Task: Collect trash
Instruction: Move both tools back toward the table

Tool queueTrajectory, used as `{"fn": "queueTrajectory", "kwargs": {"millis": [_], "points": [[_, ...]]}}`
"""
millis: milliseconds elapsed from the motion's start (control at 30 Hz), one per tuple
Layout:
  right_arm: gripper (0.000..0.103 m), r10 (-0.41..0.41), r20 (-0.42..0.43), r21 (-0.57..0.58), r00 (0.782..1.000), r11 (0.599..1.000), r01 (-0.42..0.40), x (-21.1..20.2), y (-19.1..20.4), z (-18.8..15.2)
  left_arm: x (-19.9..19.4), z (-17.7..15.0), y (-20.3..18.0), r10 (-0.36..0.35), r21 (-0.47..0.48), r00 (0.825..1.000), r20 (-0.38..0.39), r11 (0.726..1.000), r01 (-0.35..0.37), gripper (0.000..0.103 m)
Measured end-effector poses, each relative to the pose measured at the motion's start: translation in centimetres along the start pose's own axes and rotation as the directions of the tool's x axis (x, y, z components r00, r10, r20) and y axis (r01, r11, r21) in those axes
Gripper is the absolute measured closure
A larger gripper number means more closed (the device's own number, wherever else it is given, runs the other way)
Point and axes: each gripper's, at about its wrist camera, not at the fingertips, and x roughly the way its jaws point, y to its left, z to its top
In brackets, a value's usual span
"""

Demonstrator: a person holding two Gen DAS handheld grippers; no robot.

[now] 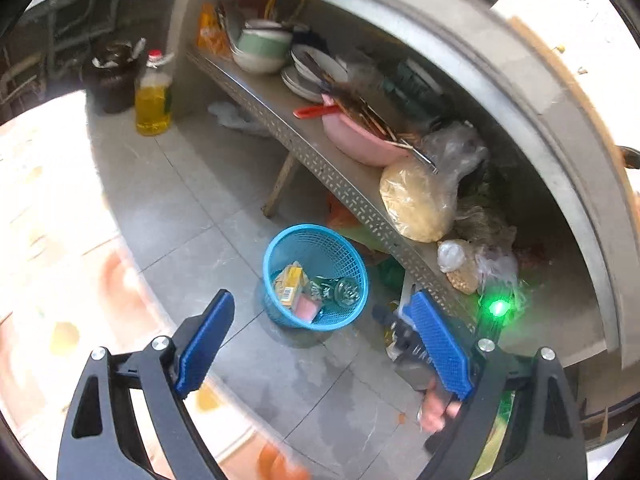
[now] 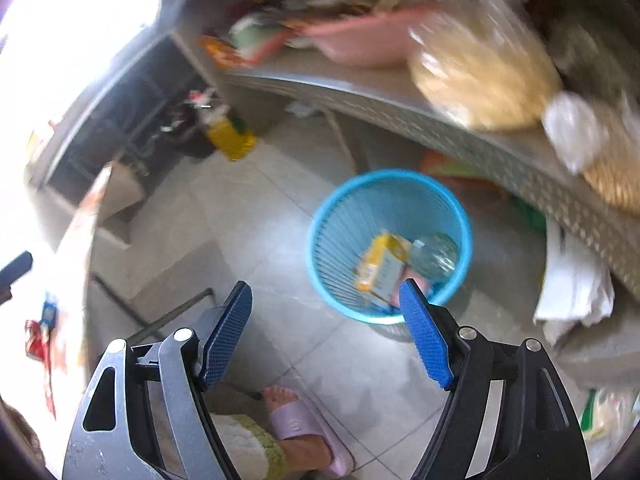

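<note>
A: Where's the trash?

B: In the blue basket [image 1: 316, 276], which stands on the tiled floor [image 1: 192, 200] just in front of the metal shelf [image 1: 320, 160]. Inside lie a yellow carton [image 1: 290, 282], a clear bottle [image 1: 340, 290] and something pink [image 1: 308, 308], all close together at the bottom.

A: And the hand-held grippers?

B: The left gripper [image 1: 324, 344] has its blue pads spread wide with nothing between them. It hangs above the floor, on the near side of the basket. The right gripper [image 2: 326, 332] is spread too, and empty; from its camera the basket [image 2: 390, 246] sits just beyond its right pad, with the carton [image 2: 380, 266] and bottle [image 2: 434, 256] showing inside.

A: Do the two see each other?

B: In the left view part of the other gripper [image 1: 412, 356] shows behind the right pad, blurred, with a few fingers [image 1: 436, 408] of the person's hand below it.

A: What's around the basket?

B: On the shelf a pink basin [image 1: 360, 140] with sticks in it, stacked bowls [image 1: 260, 46] and plates, and a bag of pale grain [image 1: 416, 200]. An oil bottle [image 1: 152, 100] stands on the floor at the far end. In the right view a foot in a pink slipper [image 2: 304, 428] rests on the tiles below the gripper.
</note>
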Motion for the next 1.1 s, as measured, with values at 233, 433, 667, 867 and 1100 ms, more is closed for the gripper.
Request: {"fn": "queueTrajectory", "kwargs": {"millis": [233,433,667,867,1100], "points": [[0.026,0.136,-0.025,-0.175,0.990,0.975,-0.139,-1.6,7.6,0.3,-9.2,-5.8,5.6,0.179,-0.053,0.968,0.175,0.984,-0.172,0.011],[0.025,0.256,-0.077,-0.280,0.964,0.922,-0.267,-2.1,14.5,0.4,-15.8,-11.2,11.4,0.339,-0.213,0.903,0.265,0.934,-0.288,0.011],[0.025,0.351,-0.181,-0.384,0.919,0.835,-0.395,-1.1,22.9,0.0,-21.2,-16.9,17.2,0.490,-0.372,0.820,0.295,0.850,-0.373,0.011],[0.025,0.385,-0.230,-0.482,0.894,0.753,-0.448,-1.5,30.8,-0.6,-23.4,-18.8,19.9,0.532,-0.447,0.785,0.317,0.814,-0.371,0.011],[0.025,0.371,-0.320,-0.587,0.872,0.644,-0.490,0.9,39.2,-2.0,-24.9,-20.4,22.3,0.566,-0.474,0.748,0.347,0.794,-0.382,0.011]]}}
